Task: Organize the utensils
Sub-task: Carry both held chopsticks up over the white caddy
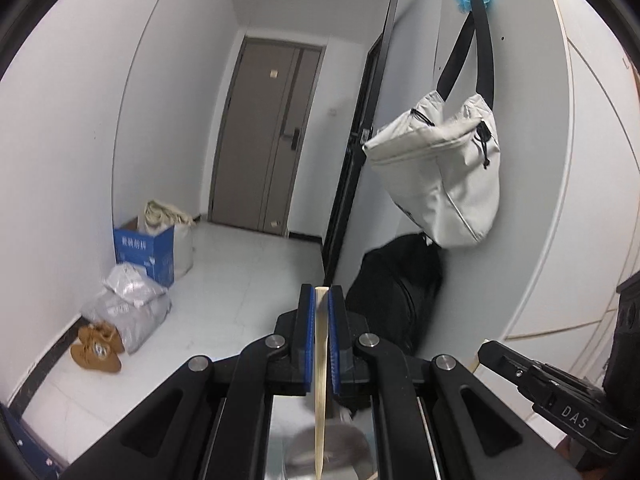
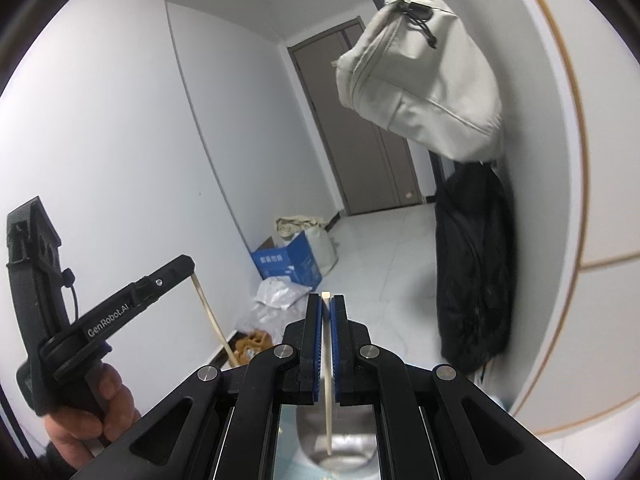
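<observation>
My left gripper (image 1: pixel 321 292) is shut on a pale wooden chopstick (image 1: pixel 321 380) that runs down between its blue pads toward a metal cup (image 1: pixel 328 454) seen below. My right gripper (image 2: pixel 327 300) is shut on a second pale chopstick (image 2: pixel 328 380), whose lower end hangs over a shiny metal cup (image 2: pixel 340 446). The left gripper (image 2: pixel 188 266) also shows in the right wrist view, held in a hand, with its chopstick (image 2: pixel 212 316) slanting down. The right gripper's body (image 1: pixel 560 396) shows at lower right in the left wrist view.
A hallway with a brown door (image 1: pixel 264 136) lies ahead. A grey bag (image 1: pixel 440 168) hangs on the right wall above a black backpack (image 1: pixel 396 300). A blue box (image 1: pixel 146 256), plastic bags (image 1: pixel 128 304) and brown shoes (image 1: pixel 96 348) sit by the left wall.
</observation>
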`<state>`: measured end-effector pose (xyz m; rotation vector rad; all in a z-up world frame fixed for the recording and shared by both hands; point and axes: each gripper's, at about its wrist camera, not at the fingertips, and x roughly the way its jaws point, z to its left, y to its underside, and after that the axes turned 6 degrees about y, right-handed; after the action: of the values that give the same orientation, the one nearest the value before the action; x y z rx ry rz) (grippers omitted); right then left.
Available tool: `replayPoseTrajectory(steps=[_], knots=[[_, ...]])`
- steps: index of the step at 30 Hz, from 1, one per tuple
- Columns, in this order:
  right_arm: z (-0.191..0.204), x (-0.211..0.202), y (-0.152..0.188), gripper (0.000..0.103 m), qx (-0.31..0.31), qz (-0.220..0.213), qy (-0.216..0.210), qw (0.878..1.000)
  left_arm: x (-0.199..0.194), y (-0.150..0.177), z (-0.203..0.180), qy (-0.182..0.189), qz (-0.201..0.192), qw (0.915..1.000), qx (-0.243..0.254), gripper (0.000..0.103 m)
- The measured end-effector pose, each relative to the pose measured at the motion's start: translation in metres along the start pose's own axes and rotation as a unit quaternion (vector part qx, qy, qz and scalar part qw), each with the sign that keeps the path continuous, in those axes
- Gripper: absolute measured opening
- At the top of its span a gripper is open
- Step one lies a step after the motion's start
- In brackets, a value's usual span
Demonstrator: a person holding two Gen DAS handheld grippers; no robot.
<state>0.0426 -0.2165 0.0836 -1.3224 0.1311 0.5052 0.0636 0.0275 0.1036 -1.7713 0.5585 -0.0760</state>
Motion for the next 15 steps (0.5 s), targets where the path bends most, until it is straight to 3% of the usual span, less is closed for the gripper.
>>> replayPoseTrajectory(steps=[7, 15], knots=[[0.003, 0.037, -0.008, 0.003, -0.023, -0.007, 0.005, 1.000, 0.031, 0.011, 0.017, 0.005, -0.001, 1.0000, 0.003, 0.003], [0.002, 0.078, 0.015, 0.003, -0.043, 0.006, 0.012, 0.999, 0.063, 0.033, 0.034, 0.020, 0.032, 0.9993, -0.008, 0.003]])
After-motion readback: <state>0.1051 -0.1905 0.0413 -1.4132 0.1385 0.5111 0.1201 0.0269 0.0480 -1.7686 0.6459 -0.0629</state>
